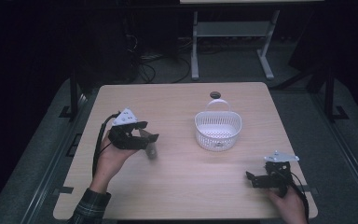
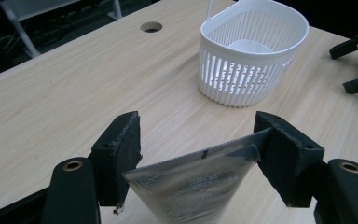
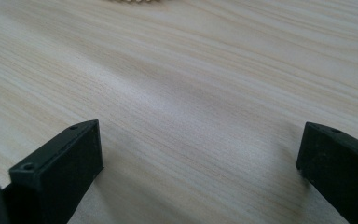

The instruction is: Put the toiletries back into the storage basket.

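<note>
Surface: pale wooden table point(image 1: 182, 186), dark room around it.
Basket: white slotted basket point(image 1: 218, 129), at 3 o'clock of the left gripper, well apart.
Left gripper point(image 1: 145, 132): jaws stand wide, clamped across the flat end of a silvery tube point(image 2: 193, 186); both pads point(image 2: 126, 144) touch its edges, tube lifted off the table.
Right gripper point(image 1: 251, 179): released, jaws apart over bare wood, at 5 o'clock of the basket.
Risk: edge-only grip; tube may likely buckle, swing or slip during carry.
Risk: low approach could strike the basket rim, tipping it.
</note>
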{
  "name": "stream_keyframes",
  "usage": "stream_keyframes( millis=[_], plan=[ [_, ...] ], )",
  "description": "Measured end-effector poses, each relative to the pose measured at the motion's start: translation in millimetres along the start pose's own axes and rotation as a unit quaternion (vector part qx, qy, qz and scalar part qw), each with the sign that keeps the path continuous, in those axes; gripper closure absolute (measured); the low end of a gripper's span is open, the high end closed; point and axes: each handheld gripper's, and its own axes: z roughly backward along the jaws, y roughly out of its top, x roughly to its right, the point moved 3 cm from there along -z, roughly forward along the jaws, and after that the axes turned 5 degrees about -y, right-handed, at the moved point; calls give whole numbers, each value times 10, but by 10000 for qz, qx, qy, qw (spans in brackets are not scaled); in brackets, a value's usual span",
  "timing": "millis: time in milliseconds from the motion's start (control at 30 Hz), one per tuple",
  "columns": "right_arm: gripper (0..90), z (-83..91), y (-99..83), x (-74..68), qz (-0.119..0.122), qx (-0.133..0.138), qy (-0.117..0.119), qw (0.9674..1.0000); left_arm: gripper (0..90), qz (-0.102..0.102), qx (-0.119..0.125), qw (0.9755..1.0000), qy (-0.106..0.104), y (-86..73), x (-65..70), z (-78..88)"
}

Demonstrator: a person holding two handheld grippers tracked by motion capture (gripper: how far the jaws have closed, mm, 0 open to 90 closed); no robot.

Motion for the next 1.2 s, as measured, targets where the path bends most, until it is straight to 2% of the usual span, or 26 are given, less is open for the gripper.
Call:
stream_keyframes(
  millis=[333,500,767,1200],
  plan=[
    [0,0,0,-1,-8,-3,-5,10000,324,-157,47,9996,-214,125,19,-15],
    [0,1,0,-1,-7,-5,-4,10000,324,-161,140,9992,-339,212,22,-15],
    [0,0,0,-1,-7,-4,-4,10000,324,-275,212,9983,-460,365,13,-27],
    [0,1,0,-2,-14,-7,-2,10000,325,-412,296,9964,-674,603,42,-119]
  ],
)
